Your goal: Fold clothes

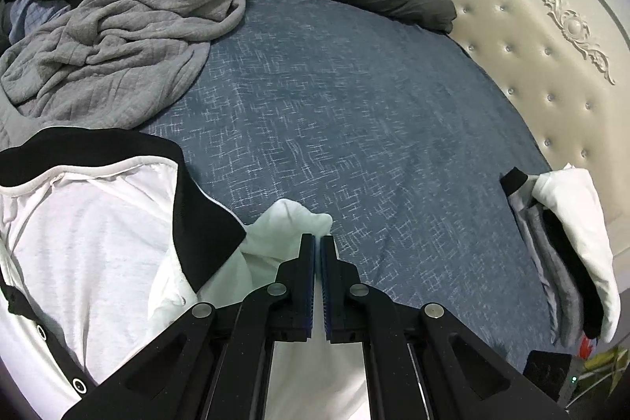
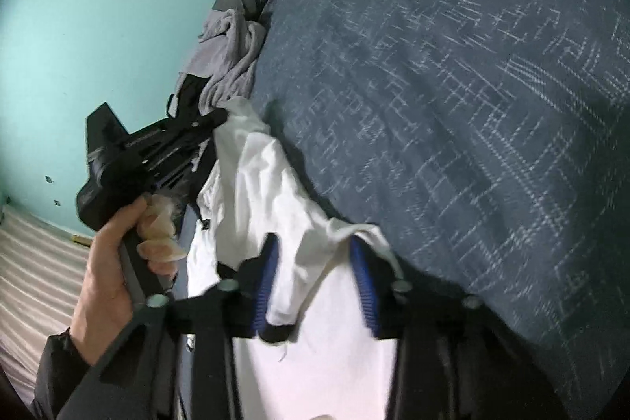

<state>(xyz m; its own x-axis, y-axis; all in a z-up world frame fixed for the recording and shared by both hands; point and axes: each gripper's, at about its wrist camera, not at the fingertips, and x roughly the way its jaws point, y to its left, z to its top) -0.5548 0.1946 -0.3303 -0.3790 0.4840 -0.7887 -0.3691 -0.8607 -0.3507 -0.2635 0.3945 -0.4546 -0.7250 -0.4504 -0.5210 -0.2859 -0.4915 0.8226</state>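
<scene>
L gripper (image 1: 317, 243): jaws nearly closed, pinched on white cotton shirt w/ black collar trim (image 1: 90, 223) at its edge | R gripper (image 2: 313, 262): jaws wide apart, white cloth draped between, no pinch | shirt lay on blue patterned bedspread (image 1: 354, 113), crumpled grey hoodie (image 1: 118, 38) behind, folded stack (image 1: 563, 247) by headboard

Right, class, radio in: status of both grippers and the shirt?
Left gripper shut on shirt. Right gripper open, shirt fabric between its fingers. Grey pile clear of the shirt.
</scene>
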